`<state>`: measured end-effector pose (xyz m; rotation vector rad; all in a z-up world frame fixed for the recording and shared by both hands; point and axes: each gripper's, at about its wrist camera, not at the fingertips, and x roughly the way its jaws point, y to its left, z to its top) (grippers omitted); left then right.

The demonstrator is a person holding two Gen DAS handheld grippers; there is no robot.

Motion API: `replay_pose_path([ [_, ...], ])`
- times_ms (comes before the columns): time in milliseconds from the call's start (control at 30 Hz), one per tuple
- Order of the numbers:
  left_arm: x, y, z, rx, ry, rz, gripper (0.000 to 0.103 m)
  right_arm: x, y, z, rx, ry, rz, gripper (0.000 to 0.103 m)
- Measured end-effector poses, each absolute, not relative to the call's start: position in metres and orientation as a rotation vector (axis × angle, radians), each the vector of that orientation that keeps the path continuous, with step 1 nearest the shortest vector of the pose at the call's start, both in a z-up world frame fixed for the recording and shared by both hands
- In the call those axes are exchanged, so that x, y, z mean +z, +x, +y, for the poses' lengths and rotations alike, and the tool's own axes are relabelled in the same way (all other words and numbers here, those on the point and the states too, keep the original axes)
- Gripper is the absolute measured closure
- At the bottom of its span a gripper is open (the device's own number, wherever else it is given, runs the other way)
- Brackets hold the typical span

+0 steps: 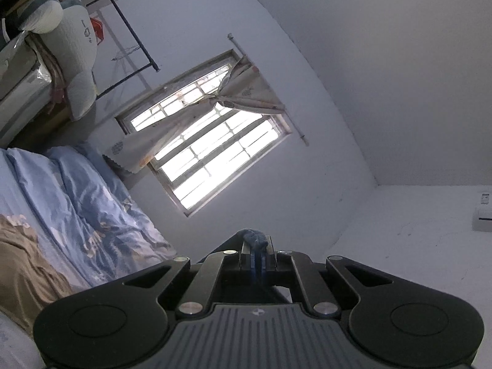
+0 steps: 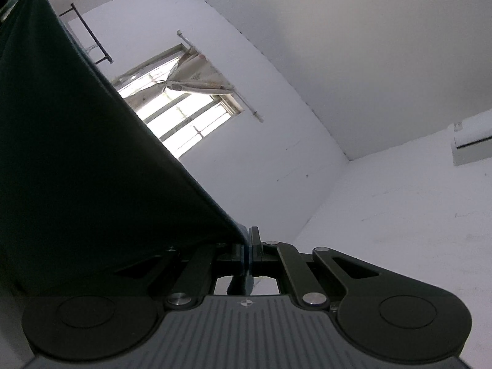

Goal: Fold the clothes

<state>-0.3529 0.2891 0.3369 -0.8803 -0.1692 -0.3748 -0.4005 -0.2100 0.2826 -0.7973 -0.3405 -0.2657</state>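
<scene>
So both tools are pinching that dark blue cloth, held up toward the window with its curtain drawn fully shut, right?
Nearly. Both tools, left tool and right tool, do pinch the dark blue cloth, but the curtain is tied back, leaving the window mostly uncovered, as the left wrist view shows.

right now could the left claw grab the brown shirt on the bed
Probably not yet. The left claw is shut on a bit of blue cloth and points up toward the window; the brown shirt lies low and off to its side.

Counted two grippers, left (image 1: 255, 253) and right (image 2: 249, 247), one dark garment (image 2: 77, 153), one window (image 1: 209, 153) at twelve o'clock, one air conditioner (image 2: 472, 143)
</scene>
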Motion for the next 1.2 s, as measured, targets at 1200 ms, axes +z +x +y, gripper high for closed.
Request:
replay_pose_path([
  [1200, 0.206, -0.071, 0.278, -0.057, -0.936, 0.349, 0.102, 0.197, -0.138, -0.239, 0.057, -0.802, 0.216, 0.103],
])
